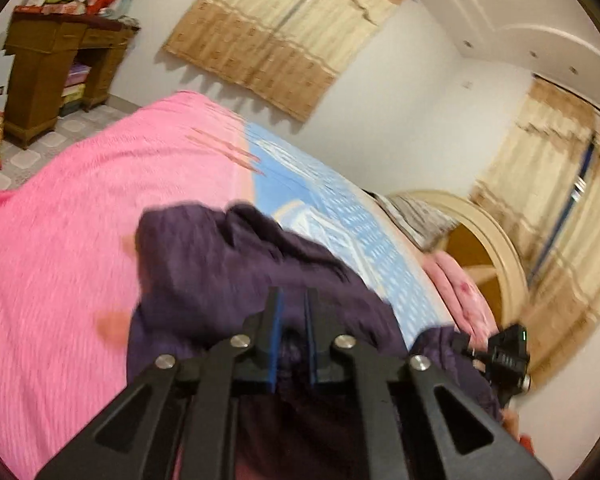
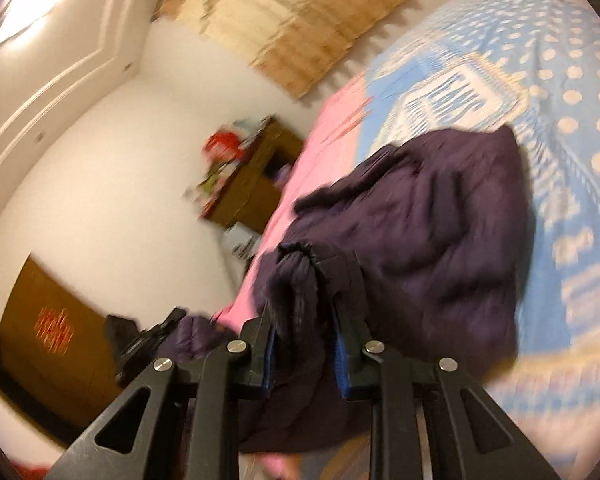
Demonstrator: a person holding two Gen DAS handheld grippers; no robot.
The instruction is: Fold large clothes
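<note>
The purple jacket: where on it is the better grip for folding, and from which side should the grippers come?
Grip the purple jacket along its near edge, coming from the near side of the bed, as both grippers do now. The right gripper clamps a bunched, gathered end; the left gripper pinches a thin layer. With two spread corners the rest probably hangs flat and can be laid over.

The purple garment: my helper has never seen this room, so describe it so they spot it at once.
Find the bed, covered by a pink blanket beside a blue patterned sheet. The purple garment lies bunched where the two meet, gripped by the left gripper and the right gripper. It is the only dark, crumpled cloth there.
</note>
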